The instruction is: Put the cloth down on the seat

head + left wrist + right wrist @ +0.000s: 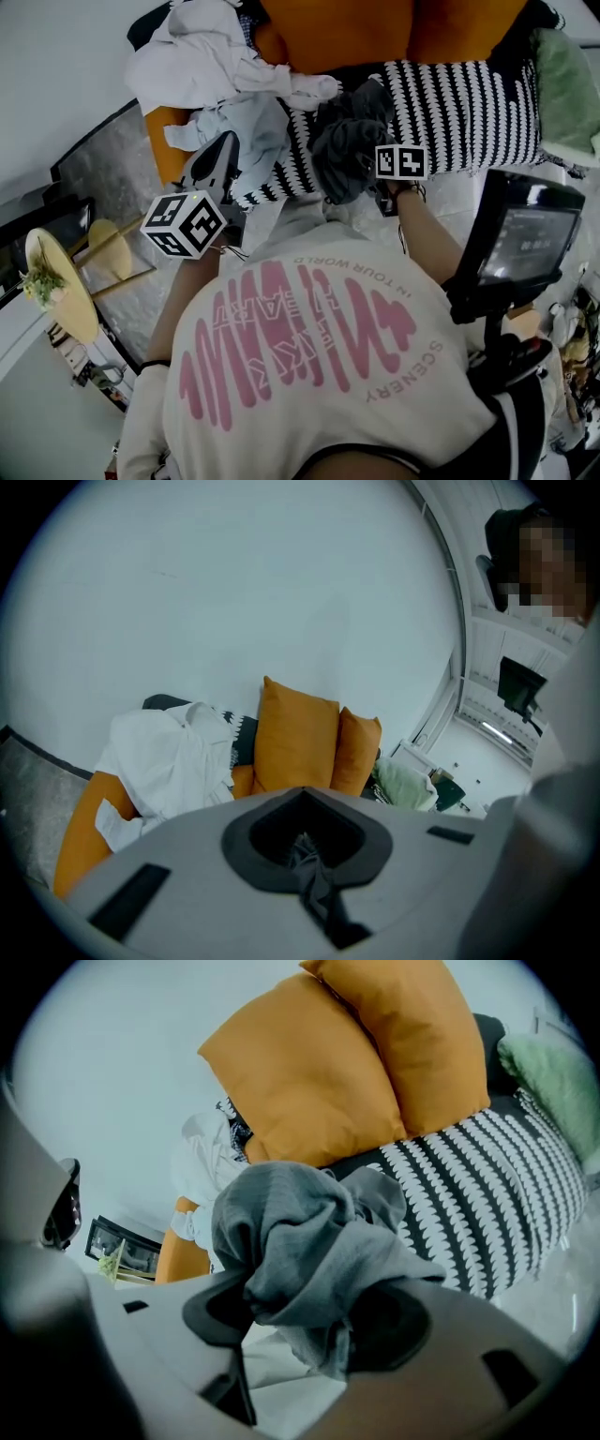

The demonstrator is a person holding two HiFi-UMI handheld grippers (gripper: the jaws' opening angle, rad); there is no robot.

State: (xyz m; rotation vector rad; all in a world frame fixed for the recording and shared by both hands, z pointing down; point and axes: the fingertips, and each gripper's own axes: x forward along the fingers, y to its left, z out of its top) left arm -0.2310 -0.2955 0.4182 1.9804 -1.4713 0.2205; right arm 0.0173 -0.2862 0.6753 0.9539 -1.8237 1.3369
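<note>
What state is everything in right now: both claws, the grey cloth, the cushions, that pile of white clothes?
right claw: open wide, with the grey cloth between its jaws.
grey cloth: bunched up, draped on the right claw, beside the striped seat.
left claw: shut.
orange cushions: upright, leaning side by side.
white garment: crumpled in a heap.

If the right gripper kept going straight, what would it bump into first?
The grey cloth comes first: it sits between the open fingers of the right gripper. Past it, probably the striped seat; depth is unclear.
</note>
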